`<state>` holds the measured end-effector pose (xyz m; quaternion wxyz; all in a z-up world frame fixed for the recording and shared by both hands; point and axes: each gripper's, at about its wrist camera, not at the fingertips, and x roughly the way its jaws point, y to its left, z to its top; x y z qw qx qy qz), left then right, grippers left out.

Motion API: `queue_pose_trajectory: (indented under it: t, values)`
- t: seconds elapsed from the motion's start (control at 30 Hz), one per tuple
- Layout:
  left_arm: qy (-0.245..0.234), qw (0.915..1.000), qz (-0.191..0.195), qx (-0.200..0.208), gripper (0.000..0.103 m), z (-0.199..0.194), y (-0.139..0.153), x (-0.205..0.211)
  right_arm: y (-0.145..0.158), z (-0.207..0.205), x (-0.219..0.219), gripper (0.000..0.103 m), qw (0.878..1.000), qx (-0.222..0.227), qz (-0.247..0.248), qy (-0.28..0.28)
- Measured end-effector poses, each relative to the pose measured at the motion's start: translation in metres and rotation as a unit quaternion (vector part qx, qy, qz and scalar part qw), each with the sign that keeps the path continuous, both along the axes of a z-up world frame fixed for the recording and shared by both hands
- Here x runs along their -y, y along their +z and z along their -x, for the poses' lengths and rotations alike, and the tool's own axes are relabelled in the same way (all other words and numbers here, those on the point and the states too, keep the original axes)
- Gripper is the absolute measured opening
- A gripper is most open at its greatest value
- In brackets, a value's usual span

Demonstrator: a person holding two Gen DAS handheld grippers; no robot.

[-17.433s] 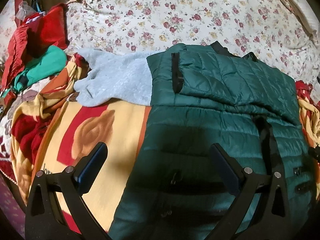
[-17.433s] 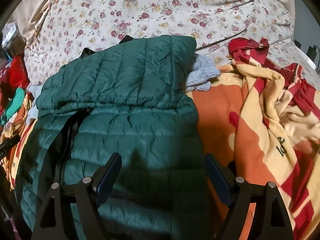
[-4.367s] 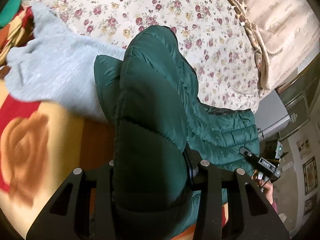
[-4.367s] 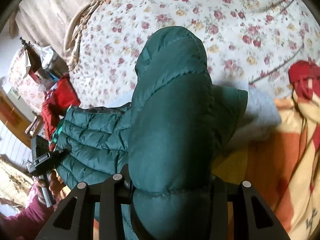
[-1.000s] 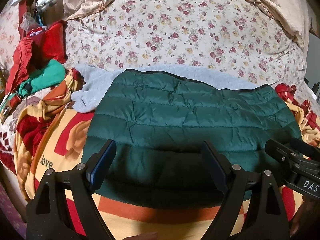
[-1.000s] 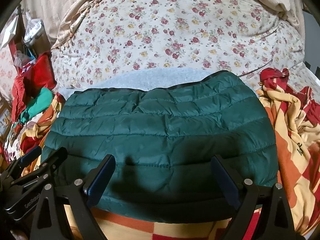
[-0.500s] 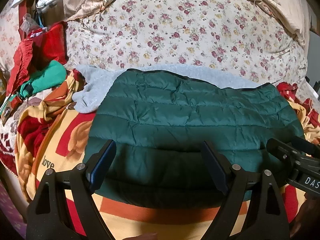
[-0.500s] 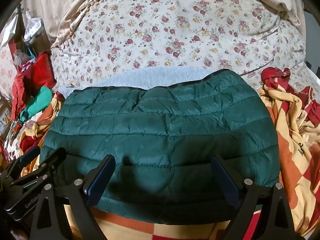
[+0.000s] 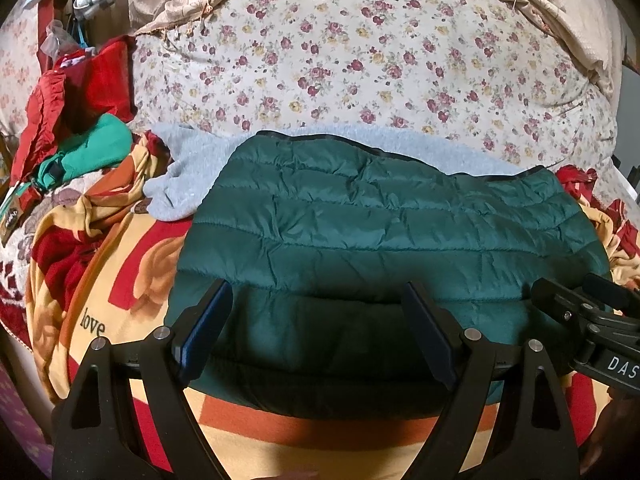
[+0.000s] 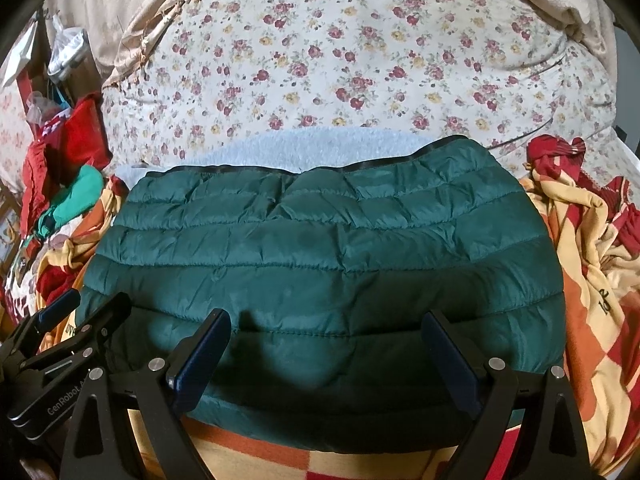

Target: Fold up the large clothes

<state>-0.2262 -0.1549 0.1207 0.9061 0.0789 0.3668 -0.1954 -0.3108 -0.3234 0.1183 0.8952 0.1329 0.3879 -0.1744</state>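
jacket: my dark green quilted puffer jacket (image 10: 320,256) | state: folded into a wide flat rectangle, black-trimmed edge away from me | place: on orange-yellow blanket (image 9: 120,280), far edge overlapping grey fleece (image 9: 188,176)

One green jacket (image 9: 384,240), two hand-held grippers (image 9: 316,328)

"love" on blanket (image 9: 120,280); "GenRobot" on left hand-held gripper (image 10: 60,312)

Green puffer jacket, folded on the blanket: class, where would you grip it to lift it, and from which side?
Grip the jacket at its thick near fold, coming from the near side; that bulky rounded edge faces both open grippers and overhangs the blanket.
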Motion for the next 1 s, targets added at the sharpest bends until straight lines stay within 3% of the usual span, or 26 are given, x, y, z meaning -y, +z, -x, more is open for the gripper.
queue_pose_trajectory:
  t: [1.0]
  values:
    - [0.0, 1.0, -0.001, 0.001, 0.087, -0.0026, -0.0011, 0.0012, -0.0046, -0.0068, 0.0028, 0.095, 1.0, -0.006, -0.003, 0.002]
